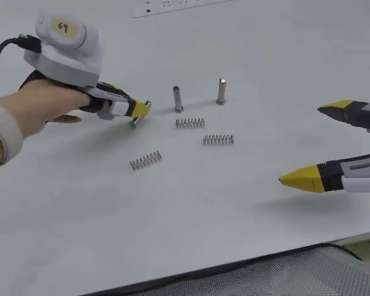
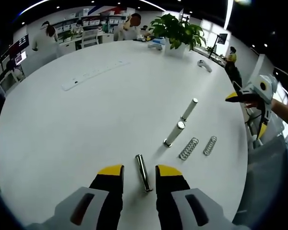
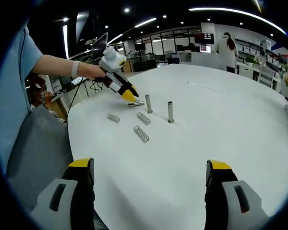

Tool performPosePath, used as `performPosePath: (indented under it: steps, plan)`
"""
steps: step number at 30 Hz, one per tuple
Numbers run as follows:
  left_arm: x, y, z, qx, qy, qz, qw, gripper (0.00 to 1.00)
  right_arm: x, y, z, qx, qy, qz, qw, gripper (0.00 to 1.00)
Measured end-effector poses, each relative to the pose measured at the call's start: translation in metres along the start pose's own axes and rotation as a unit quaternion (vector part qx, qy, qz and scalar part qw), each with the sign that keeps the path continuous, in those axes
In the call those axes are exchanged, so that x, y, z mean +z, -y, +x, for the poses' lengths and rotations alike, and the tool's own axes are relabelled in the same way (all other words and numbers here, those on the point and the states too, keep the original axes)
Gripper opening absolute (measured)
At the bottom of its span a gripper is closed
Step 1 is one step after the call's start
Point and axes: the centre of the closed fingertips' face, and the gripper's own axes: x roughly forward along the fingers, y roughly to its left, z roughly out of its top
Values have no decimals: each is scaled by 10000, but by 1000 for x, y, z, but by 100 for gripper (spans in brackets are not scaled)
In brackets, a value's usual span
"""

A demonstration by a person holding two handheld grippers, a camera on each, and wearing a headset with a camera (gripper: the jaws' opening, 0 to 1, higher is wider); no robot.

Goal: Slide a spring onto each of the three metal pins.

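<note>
Spanning every view, the white table [image 1: 246,209] carries all the parts. At its right, the right gripper [image 1: 300,145] hovers with jaws spread wide, holding nothing. The left gripper [image 2: 139,168] has its jaws parted wider than the lying pin [image 2: 143,172] between them, whose long axis runs along the jaws. Beyond it, the left upright pin [image 1: 177,98] and right upright pin [image 1: 222,90] stand on end. The head view shows 3 springs lying flat: near spring [image 1: 145,160], middle spring [image 1: 190,123], right spring [image 1: 218,140]. The left gripper view shows 2.

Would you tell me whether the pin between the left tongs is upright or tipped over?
Tipped over: the pin lies flat on the table, between the open left tongs.
</note>
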Motion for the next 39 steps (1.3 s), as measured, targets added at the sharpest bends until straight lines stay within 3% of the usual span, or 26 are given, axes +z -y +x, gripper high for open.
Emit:
performPosePath:
  steps: [24,39]
  plan:
    - [-4,-2,18,60,-242,-22,9997,8,-7,4,-3,-62,-52,65,9999,95]
    - [-7,2,20,122,-348,-18,9993,4,-10,4,-3,-76,-71,101,9999,95]
